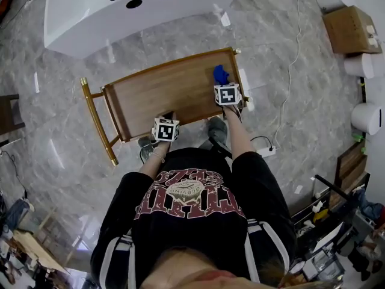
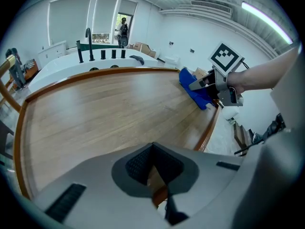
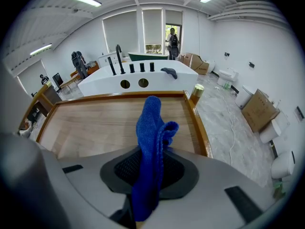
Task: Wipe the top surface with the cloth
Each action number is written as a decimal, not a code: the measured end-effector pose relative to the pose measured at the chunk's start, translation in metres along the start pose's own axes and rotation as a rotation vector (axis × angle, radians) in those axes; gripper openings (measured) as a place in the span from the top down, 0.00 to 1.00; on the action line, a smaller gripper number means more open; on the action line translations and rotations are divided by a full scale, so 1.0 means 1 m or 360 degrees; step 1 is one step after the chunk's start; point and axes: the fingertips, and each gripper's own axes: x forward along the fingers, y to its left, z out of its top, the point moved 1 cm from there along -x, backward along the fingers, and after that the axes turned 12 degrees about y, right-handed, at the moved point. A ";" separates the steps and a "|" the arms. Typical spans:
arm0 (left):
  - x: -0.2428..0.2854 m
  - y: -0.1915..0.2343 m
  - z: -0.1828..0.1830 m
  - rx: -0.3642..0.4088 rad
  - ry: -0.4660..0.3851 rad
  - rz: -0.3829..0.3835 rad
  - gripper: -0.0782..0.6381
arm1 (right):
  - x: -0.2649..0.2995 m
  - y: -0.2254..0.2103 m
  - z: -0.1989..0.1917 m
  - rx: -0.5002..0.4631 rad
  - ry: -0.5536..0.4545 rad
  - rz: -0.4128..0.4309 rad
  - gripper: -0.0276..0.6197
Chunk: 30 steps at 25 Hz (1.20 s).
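Cloth (image 3: 151, 142): blue, folded, pinched between the jaws of the right gripper (image 3: 150, 168); the free end sticks out past the tips. In the head view the cloth (image 1: 221, 74) is over the far right corner of the wooden top surface (image 1: 162, 92), close to the raised rim. In the left gripper view it (image 2: 193, 89) appears to lie on the wood beside that rim, with the right gripper (image 2: 209, 87) just behind it.

Left gripper (image 2: 153, 168): jaws pressed together, nothing between them. It sits at the near edge of the top (image 2: 105, 113), tips over the rim. In the head view this gripper (image 1: 167, 118) is at the near edge, well apart from the right gripper (image 1: 224, 83).

Top surface: bare wood grain on a cart with a gold frame (image 1: 96, 116).

Surroundings: white tub (image 1: 120, 11) with black taps beyond the cart; cardboard box (image 1: 351, 29) on the floor at right.
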 end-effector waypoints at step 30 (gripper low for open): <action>-0.013 0.032 -0.022 -0.0213 -0.0070 0.0017 0.82 | 0.006 0.100 -0.001 -0.0183 0.0042 0.0122 0.82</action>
